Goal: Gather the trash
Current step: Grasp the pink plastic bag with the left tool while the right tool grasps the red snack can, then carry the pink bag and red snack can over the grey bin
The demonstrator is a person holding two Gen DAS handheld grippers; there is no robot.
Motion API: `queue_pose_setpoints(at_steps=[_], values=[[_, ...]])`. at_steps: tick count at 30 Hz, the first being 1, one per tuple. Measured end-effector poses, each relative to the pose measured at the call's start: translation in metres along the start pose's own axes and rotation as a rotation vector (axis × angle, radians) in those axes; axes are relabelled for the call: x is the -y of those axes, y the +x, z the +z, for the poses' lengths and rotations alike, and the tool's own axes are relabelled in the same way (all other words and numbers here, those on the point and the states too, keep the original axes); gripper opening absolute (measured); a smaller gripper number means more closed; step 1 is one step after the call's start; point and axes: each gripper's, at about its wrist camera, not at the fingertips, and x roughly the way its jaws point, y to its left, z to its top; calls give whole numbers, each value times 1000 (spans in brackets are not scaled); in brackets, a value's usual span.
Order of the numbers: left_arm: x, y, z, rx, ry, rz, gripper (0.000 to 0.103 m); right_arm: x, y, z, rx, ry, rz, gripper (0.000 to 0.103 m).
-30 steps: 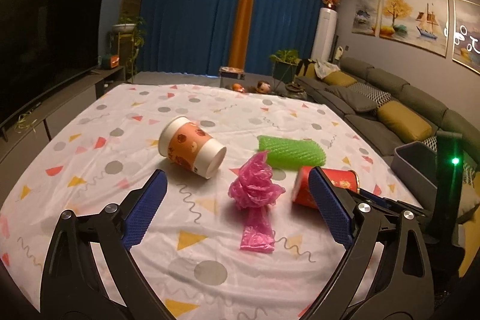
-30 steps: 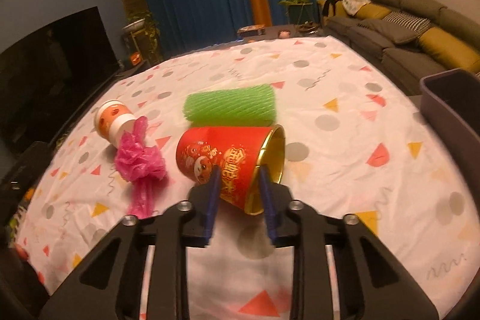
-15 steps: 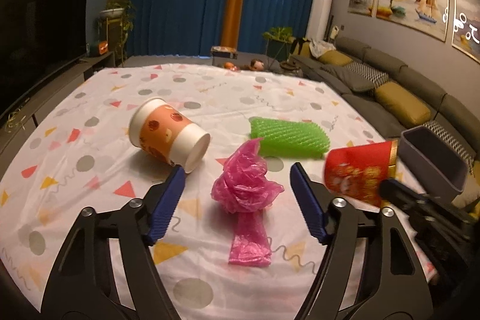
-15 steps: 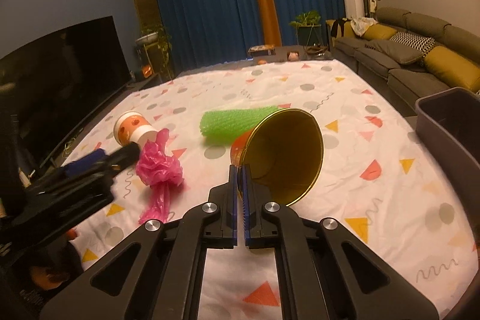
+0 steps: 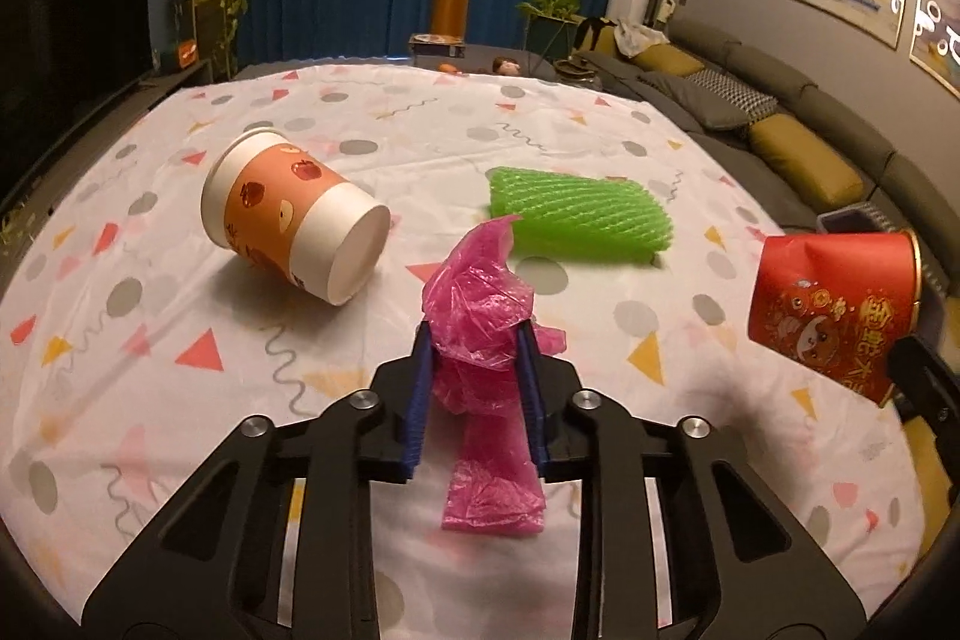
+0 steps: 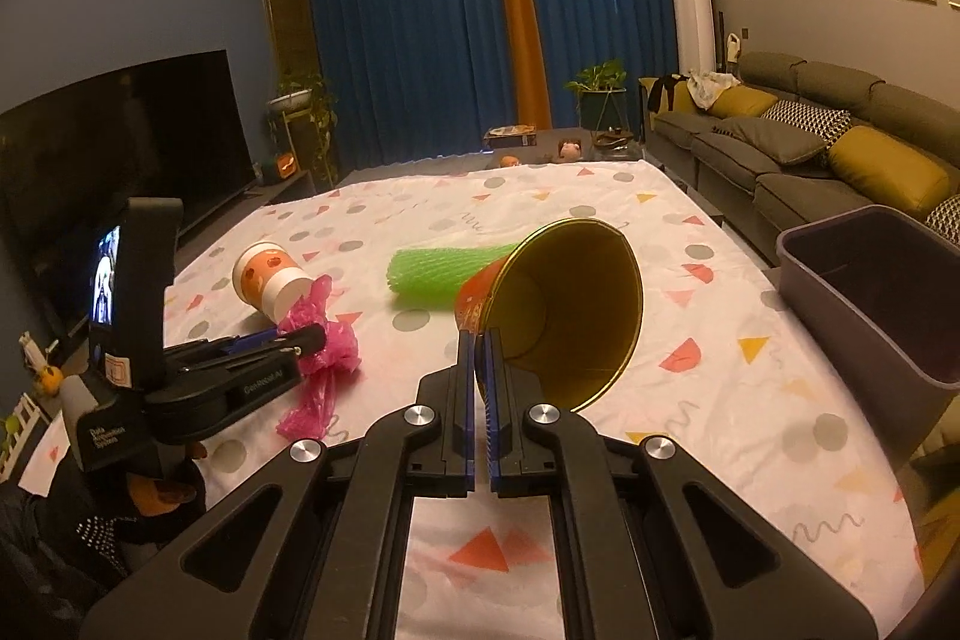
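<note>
Grips confirmed on both sides. My left gripper point(image 5: 474, 370) is clamped on the pink plastic bag point(image 5: 480, 316) at lower centre of its view; the bag's tail seems to lie on the tablecloth point(image 5: 150, 340). My right gripper point(image 6: 479, 370) pinches the rim of the red cup point(image 6: 564, 304), lifted clear, gold mouth toward the camera. Grey bin point(image 6: 870, 292) sits at right edge of the right view, past the table edge.

Judgement: carry the cup right, over the bin's near wall, before releasing; a rim pinch is thin, so no fast swings. Raise the bag straight until its tail clears. Orange paper cup point(image 5: 294, 226) and green foam net point(image 5: 576, 220) remain, centre-left and centre. Open cloth lies between cup and bin.
</note>
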Motion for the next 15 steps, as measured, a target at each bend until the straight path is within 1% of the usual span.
queue_pose_setpoints(at_steps=[4, 6, 11, 15], values=[[3, -22, -7, 35, -16, -21, 23, 0, -11, -2, 11, -3, -5, 4], [6, -40, -13, 58, -26, -33, 23, 0, -18, -3, 17, -2, -6, 4], [13, -85, -26, 114, -27, -7, 23, -1, -38, -9, 32, 0, -10, 4], [19, -114, -36, 138, -30, 13, 23, -3, -58, -13, 45, 3, -4, 4]])
